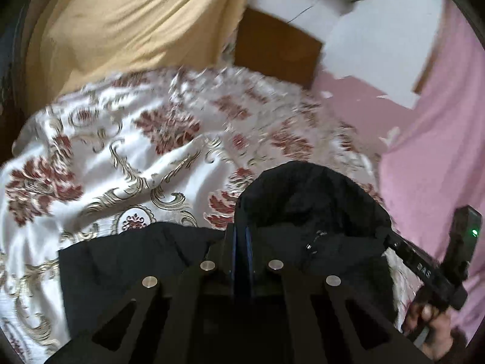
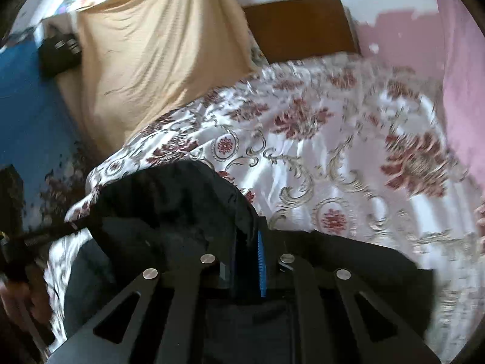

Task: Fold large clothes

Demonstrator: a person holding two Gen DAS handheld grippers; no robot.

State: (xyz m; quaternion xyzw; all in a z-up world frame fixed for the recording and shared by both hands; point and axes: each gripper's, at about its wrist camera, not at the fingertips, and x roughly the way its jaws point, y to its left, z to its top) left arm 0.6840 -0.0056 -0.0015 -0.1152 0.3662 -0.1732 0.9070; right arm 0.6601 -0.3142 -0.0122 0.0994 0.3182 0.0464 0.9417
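Both hand-held grippers pinch a black jacket over the bed.

The left hand-held gripper [image 1: 241, 242] and the right hand-held gripper [image 2: 248, 251] each have their fingers pressed together on the upper edge of the black jacket [image 1: 303, 200], one to either side of its hood. The jacket sits at the near edge of the bed, over the flowered bedspread [image 1: 121, 151], with its hood bulging up between the two grips. To do this step well, I would keep both grips level and equally taut, so the cloth spreads flat without twisting, then lay it down smoothly. The jacket looks dark, matte and thick, with a small zip pull near the collar; much of it is hidden beneath the grippers.
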